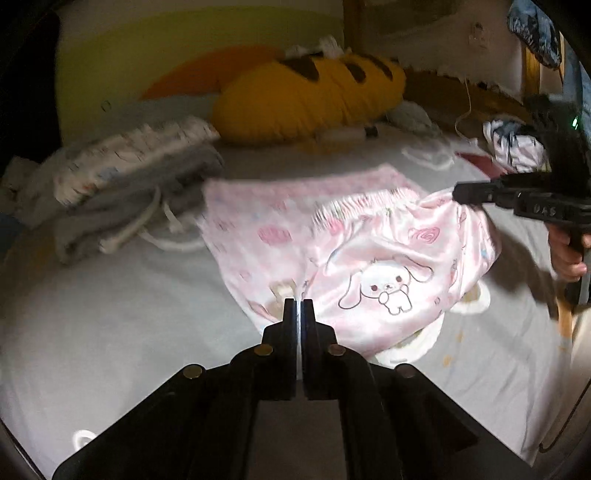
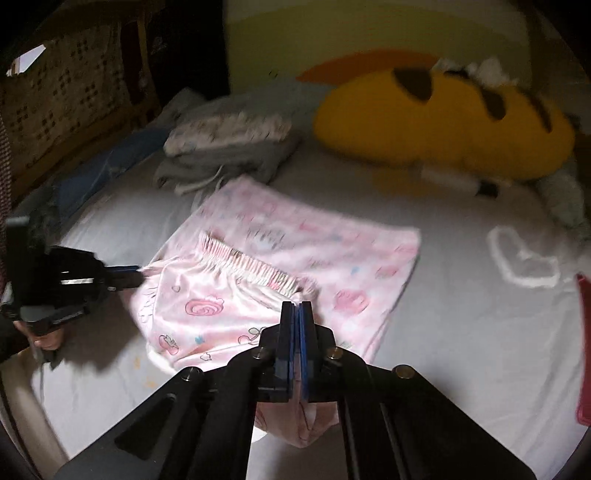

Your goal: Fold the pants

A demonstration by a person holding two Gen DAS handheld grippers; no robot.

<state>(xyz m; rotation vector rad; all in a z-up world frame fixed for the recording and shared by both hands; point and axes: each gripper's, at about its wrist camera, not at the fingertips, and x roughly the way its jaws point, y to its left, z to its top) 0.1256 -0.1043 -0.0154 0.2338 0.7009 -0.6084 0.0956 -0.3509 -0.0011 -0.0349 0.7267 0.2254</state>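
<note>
Pants (image 1: 369,258), pink satin, bunny print, rumpled

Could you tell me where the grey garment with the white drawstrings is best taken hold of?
Probably by its near edge, where the white drawstrings hang out, coming from the side of the pink pants. The grey garment lies folded under a printed bundle, so that open edge looks freest. The view is blurred.

bed: pale grey sheet (image 1: 129,295), fills lower view
wall: yellow-green with an orange patch (image 1: 207,70), at 12 o'clock
furniture: wooden post (image 1: 354,26) at 12, wall socket (image 1: 478,35) at 1 o'clock
light: dim, dark corner at 10 o'clock
right view: wooden frame (image 2: 144,103) at 10 o'clock
</note>
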